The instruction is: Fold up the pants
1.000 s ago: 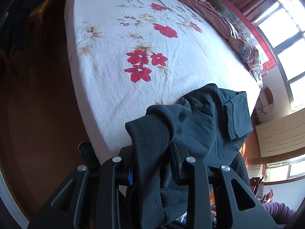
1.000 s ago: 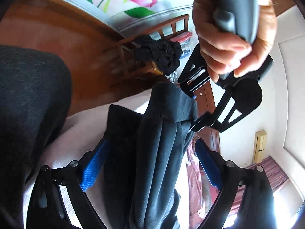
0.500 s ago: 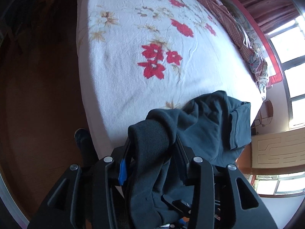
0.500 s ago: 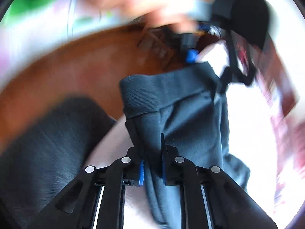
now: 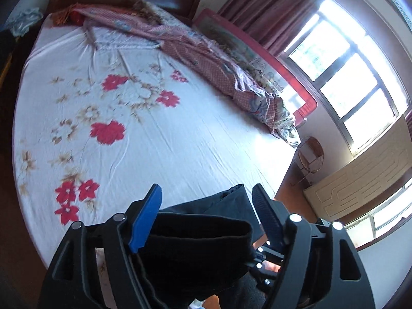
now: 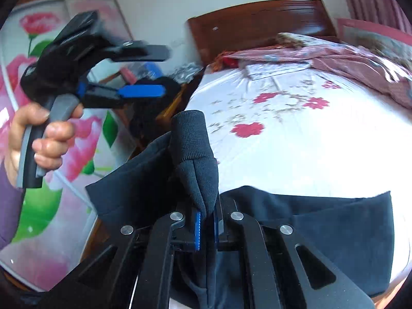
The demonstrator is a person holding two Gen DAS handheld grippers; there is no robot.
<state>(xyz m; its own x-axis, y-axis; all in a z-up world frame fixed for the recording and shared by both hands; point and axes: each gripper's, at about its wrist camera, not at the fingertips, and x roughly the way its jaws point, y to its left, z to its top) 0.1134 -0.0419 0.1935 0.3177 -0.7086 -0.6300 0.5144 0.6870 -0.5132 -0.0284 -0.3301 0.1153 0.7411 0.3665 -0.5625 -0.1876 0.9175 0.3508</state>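
Observation:
The dark pants (image 6: 334,219) lie at the near edge of the white flowered bed sheet (image 6: 296,154). Their ribbed waistband (image 6: 193,154) sticks up from my right gripper (image 6: 206,213), whose jaws are closing, pads pressed on the fabric. My left gripper (image 6: 166,70), held by a hand (image 6: 38,134), hangs up at the left, apart from the pants. Its jaws are opening with nothing between them. In the left wrist view the left gripper (image 5: 207,190) stands wide, and the pants (image 5: 195,242) lie below it.
A reddish patterned quilt (image 5: 219,72) lies bunched along the bed's far side below a dark wooden headboard (image 6: 257,18). Windows (image 5: 347,64) and curtains are to the right. Left of the bed stand a chair with dark clothes (image 6: 154,97) and a flower-printed wardrobe door (image 6: 77,154).
The left gripper has let go of the waistband, opened wide and risen. The right gripper has shut on the waistband, rolled over and lifted it.

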